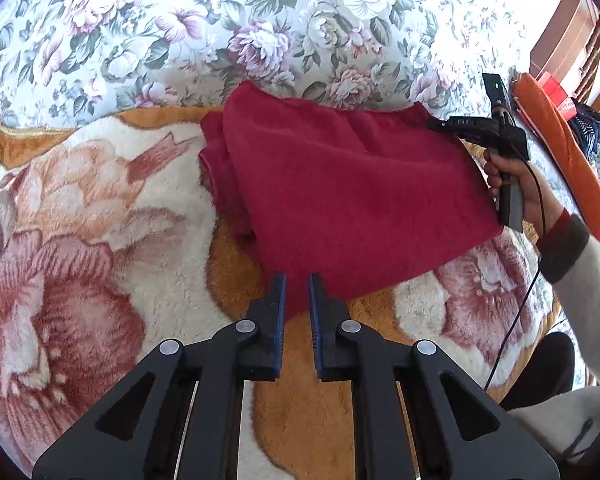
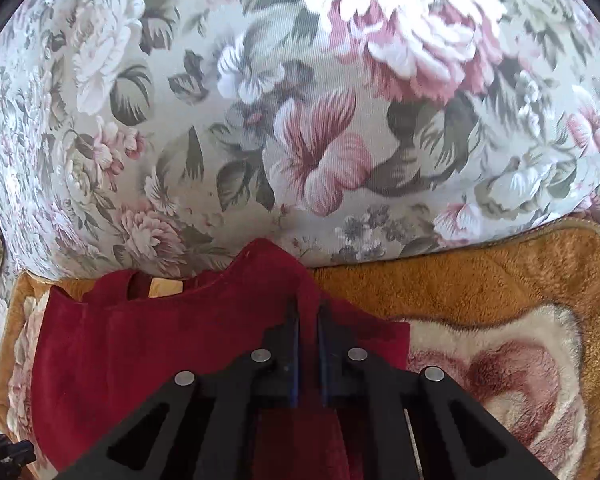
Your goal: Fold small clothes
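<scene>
A dark red fleece garment lies partly folded on a plush orange and cream blanket. My left gripper is shut on the garment's near corner, with red cloth between its blue pads. My right gripper is shut on the garment's far right corner and holds that edge raised. In the left wrist view the right gripper sits at the cloth's upper right corner, held by a hand. The garment fills the lower left of the right wrist view, with a tan label near its neckline.
A floral bedspread covers the bed beyond the blanket. An orange cloth and a red box lie at the far right near wooden furniture. A black cable hangs from the right gripper's handle.
</scene>
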A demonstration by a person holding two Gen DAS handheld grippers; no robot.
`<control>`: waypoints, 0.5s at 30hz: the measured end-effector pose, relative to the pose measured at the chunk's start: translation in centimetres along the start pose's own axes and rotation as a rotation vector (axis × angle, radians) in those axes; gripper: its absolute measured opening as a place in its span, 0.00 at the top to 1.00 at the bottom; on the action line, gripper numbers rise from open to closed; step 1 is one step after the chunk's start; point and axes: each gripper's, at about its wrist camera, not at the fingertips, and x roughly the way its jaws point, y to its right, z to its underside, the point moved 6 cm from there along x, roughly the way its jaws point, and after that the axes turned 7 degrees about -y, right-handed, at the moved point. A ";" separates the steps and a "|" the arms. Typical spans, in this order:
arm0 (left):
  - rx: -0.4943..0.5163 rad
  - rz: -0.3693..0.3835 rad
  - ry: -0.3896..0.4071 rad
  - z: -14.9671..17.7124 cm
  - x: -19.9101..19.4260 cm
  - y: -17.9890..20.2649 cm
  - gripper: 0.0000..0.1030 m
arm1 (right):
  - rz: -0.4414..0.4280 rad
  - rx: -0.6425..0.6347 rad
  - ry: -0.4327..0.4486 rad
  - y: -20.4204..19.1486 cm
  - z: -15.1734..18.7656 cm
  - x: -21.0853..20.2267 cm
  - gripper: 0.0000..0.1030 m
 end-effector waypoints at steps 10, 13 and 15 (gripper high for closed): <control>-0.053 -0.015 0.015 -4.7 2.9 2.5 0.60 | 0.024 -0.008 -0.002 -0.9 0.2 -0.8 0.81; -0.099 -0.024 0.078 -7.3 3.1 1.8 0.46 | -0.063 -0.069 0.006 -2.8 1.3 -2.8 0.73; -0.136 -0.040 0.056 -9.0 4.3 0.8 0.46 | -0.131 -0.122 -0.019 -4.8 1.8 -2.9 0.73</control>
